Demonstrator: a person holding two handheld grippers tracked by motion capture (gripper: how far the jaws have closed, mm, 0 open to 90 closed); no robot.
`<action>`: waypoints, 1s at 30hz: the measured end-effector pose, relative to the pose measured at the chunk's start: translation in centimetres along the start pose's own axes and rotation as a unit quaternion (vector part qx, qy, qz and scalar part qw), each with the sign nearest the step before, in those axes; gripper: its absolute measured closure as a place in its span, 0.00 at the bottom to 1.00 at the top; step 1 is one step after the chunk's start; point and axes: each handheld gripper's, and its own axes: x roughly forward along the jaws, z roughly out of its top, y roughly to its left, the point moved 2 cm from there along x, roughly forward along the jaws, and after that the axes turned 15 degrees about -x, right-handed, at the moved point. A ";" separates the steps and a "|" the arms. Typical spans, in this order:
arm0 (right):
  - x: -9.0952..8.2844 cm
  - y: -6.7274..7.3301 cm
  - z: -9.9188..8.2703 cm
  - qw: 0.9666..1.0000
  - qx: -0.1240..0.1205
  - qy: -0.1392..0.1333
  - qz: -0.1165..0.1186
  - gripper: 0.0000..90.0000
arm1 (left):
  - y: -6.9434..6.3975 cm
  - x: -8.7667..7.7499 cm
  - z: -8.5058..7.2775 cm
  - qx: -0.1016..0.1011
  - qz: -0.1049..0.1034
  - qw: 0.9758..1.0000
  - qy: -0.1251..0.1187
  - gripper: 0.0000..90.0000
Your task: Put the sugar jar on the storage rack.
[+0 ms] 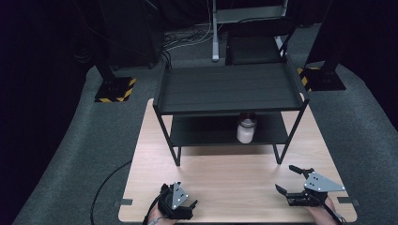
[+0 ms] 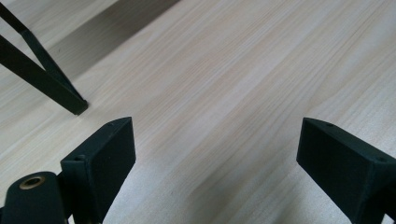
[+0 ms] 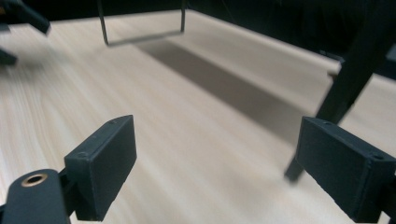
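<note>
Right tongs (image 1: 287, 180) gape, pointing left along table (image 1: 225, 187).

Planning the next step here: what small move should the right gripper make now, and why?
Probably reach the right gripper forward toward the white jar on the rack's lower shelf. Its jaws stand open with nothing between them, and the jar is the one loose thing in sight.

My left gripper (image 1: 176, 204) and my right gripper (image 1: 300, 187) are black, each topped with a grey plate (dotted with small dark screws). Under them the table (image 1: 225, 187) is pale wood with fine straight grain. On the table, the rack (image 1: 230, 89) is black; the jar (image 1: 246, 127) inside is white. Beyond the table, two black bases (image 1: 115, 89) carry yellow-and-black stripes on grey carpet (image 1: 70, 154).
</note>
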 end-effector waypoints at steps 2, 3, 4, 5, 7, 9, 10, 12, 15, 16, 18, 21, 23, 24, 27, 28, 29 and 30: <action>-0.3 0.3 -0.1 0.999 -0.023 0.026 -0.005 0.11 | 0.0 0.0 0.1 0.000 0.001 1.000 0.002 0.13; -0.4 0.5 -0.2 0.999 -0.025 0.028 -0.010 0.11 | -0.1 0.1 0.1 0.000 0.001 1.000 0.006 0.13; -0.6 0.6 -0.4 0.999 -0.019 0.026 -0.009 0.11 | 0.0 0.1 0.2 0.003 0.001 1.000 0.008 0.13; -0.7 0.6 -0.7 1.000 -0.014 0.023 -0.008 0.11 | 0.0 0.1 0.2 0.003 0.001 1.000 0.008 0.13; -0.9 0.7 -0.8 1.000 -0.013 0.023 -0.005 0.11 | -0.1 0.2 0.2 -0.001 0.001 1.000 0.010 0.13; -0.9 0.7 -0.8 0.999 -0.021 0.036 0.002 0.10 | 0.1 0.3 0.4 0.000 -0.001 1.000 0.016 0.13; -0.9 0.7 -0.8 0.999 -0.021 0.036 0.002 0.10 | 0.1 0.4 0.4 0.000 -0.001 1.000 0.020 0.13; -0.8 0.4 -1.0 0.999 -0.010 0.043 0.002 0.10 | 0.1 0.5 0.6 -0.001 -0.002 1.000 0.026 0.13; -0.7 0.3 -1.2 0.999 -0.004 0.048 0.002 0.10 | 0.1 0.7 0.7 0.001 -0.005 0.999 0.033 0.12; -0.7 0.3 -1.2 0.999 -0.002 0.048 0.002 0.10 | 0.1 0.8 0.7 0.000 -0.004 0.999 0.035 0.12; -0.7 0.3 -1.2 0.999 -0.003 0.047 0.000 0.10 | 0.2 0.9 0.8 -0.002 -0.006 0.999 0.038 0.12; -0.8 0.4 -1.2 0.999 -0.004 0.046 -0.002 0.10 | 0.2 1.0 0.9 -0.005 -0.007 0.999 0.046 0.12; -0.8 0.4 -1.1 0.999 -0.004 0.046 -0.002 0.10 | 0.2 1.1 0.9 -0.004 -0.007 0.999 0.048 0.12; -0.8 0.4 -1.1 0.999 -0.004 0.045 -0.004 0.10 | 0.2 1.0 0.9 -0.004 -0.008 0.999 0.046 0.12; -0.9 0.4 -1.2 0.999 -0.003 0.045 -0.006 0.10 | 0.2 1.0 0.9 -0.005 -0.008 0.999 0.045 0.12; -0.9 0.4 -1.2 0.999 -0.003 0.045 -0.006 0.10 | 0.2 1.0 0.9 -0.005 -0.007 0.999 0.045 0.12; -0.9 0.4 -1.2 0.999 -0.003 0.045 -0.006 0.10 | 0.2 1.0 0.9 -0.005 -0.007 0.999 0.045 0.12; -0.9 0.4 -1.2 0.999 -0.002 0.045 -0.006 0.10 | 0.2 1.0 0.9 -0.005 -0.007 0.999 0.045 0.12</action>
